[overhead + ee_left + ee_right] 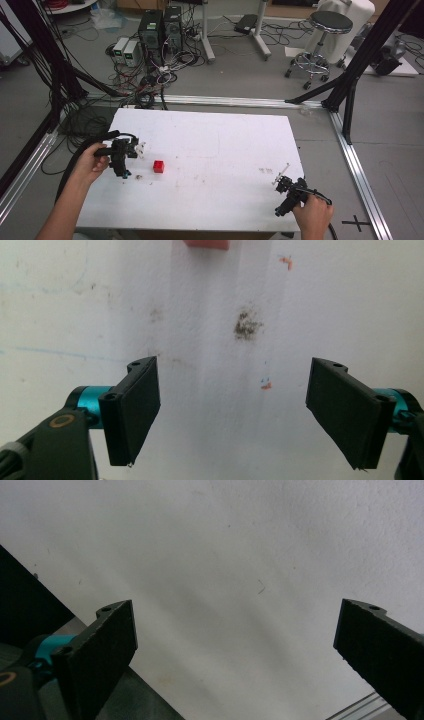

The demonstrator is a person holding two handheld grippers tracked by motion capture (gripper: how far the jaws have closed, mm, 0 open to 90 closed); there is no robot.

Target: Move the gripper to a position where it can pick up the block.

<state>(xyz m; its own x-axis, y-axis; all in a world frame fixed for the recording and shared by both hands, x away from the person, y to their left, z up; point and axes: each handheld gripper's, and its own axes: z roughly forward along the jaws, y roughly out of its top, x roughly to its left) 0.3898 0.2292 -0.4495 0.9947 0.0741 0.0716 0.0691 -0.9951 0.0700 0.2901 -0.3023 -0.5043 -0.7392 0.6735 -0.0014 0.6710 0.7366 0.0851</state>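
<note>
**Both grippers wide open, red block lying free**

My left hand (92, 161) comes in from about 7 o'clock, forearm angled toward the table's left edge, holding the left gripper (134, 159) pointed toward 3 o'clock. Its jaws stand wide apart with nothing between them. The red block (159, 166) sits on the white table (215, 145) just beyond them, at 12 o'clock in the left gripper view. My right hand (313, 216) grips the right gripper (281, 181) near the table's 5 o'clock corner, jaws spread wide and empty, aimed toward 11 o'clock.
</note>
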